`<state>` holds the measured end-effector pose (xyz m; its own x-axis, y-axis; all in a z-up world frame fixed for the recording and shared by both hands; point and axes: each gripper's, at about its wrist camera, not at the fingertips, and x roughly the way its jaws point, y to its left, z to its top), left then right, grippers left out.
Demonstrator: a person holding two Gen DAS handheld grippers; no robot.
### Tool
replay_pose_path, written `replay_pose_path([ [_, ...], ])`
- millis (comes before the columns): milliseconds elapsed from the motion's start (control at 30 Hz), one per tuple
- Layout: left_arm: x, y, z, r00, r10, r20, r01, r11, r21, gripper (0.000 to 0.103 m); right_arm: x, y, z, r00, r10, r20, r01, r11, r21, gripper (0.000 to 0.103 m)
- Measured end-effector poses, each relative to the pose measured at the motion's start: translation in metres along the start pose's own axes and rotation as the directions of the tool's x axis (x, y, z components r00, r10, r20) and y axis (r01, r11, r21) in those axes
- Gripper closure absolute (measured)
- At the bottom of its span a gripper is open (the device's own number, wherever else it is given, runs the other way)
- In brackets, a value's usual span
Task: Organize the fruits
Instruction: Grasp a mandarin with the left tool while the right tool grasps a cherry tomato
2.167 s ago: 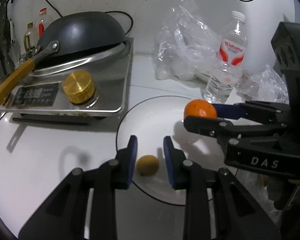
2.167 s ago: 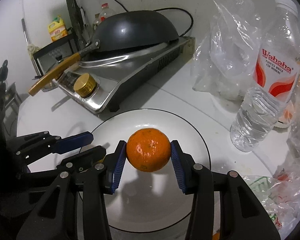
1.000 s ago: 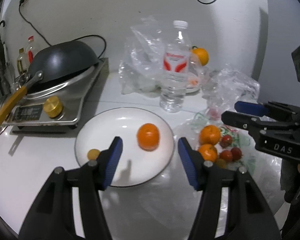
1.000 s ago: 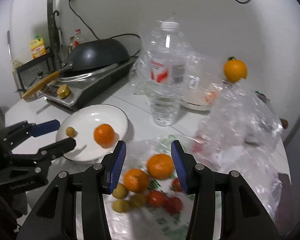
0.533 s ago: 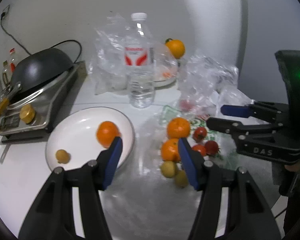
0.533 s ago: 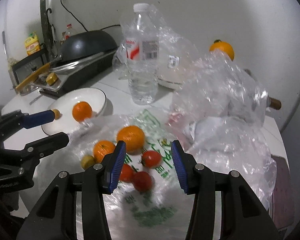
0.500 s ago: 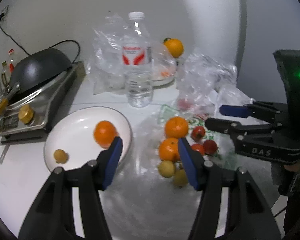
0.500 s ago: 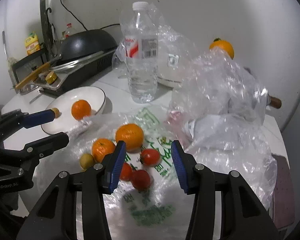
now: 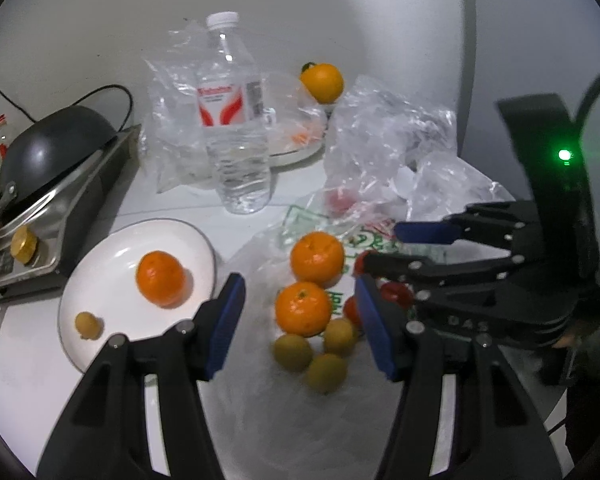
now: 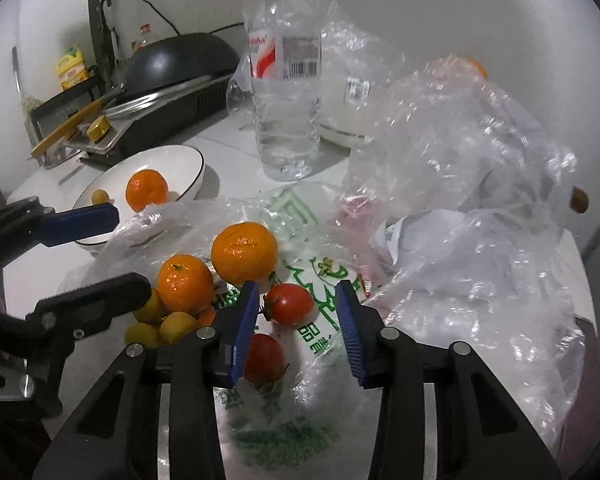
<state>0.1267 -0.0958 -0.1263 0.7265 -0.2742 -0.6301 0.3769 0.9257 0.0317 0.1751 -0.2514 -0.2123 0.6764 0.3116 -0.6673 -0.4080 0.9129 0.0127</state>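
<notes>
On the flattened printed plastic bag (image 10: 320,280), right of the white plate (image 9: 112,248), lies the loose fruit: two oranges, a few small yellow fruits and several tomatoes, all crowded together. The nearest tomato (image 10: 289,304) sits just ahead of the right claw (image 10: 296,328), in line with the gap between its blue pads but nearer the left pad, not touching either that I can see; a second tomato (image 10: 264,358) lies lower, partly behind the left finger. That claw's jaws have just been closing and now stand fairly narrow, with nothing gripped between them. The left claw (image 9: 300,320) hangs about half open and empty over the nearer orange (image 9: 303,308) and the yellow fruits (image 9: 326,368), which lie between its fingers in its own view. One orange (image 9: 160,278) and one yellow fruit already rest on the plate. A tomato is likely light, smooth-skinned and soft, so it should be taken across its widest middle with gentle pressure; too hard a squeeze could split it, and the slick bag beneath may let it roll away. The oranges look firmer and heavier, and their dimpled peel should give a surer hold across the middle.
</notes>
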Motion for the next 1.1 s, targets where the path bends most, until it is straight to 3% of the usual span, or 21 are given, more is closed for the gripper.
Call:
replay_pose_path([
  [433, 0.036, -0.009, -0.002, 0.997, 0.027, -0.068, -0.023, 0.998, 0.058, 0.07, 0.015, -0.007, 0.003, 0.996, 0.072, -0.049, -0.071, 0.997, 0.028, 0.065],
  [900, 0.048, 0.0, 0.004, 0.993, 0.035, -0.112, -0.031, 0.999, 0.035, 0.067, 0.026, -0.01, 0.003, 0.994, 0.065, -0.09, -0.061, 0.997, 0.047, 0.065],
  [1100, 0.058, 0.004, -0.001, 0.989, 0.008, -0.149, -0.006, 1.0, 0.008, 0.06, 0.026, -0.012, 0.003, 0.994, 0.068, -0.091, -0.063, 0.996, 0.059, 0.068],
])
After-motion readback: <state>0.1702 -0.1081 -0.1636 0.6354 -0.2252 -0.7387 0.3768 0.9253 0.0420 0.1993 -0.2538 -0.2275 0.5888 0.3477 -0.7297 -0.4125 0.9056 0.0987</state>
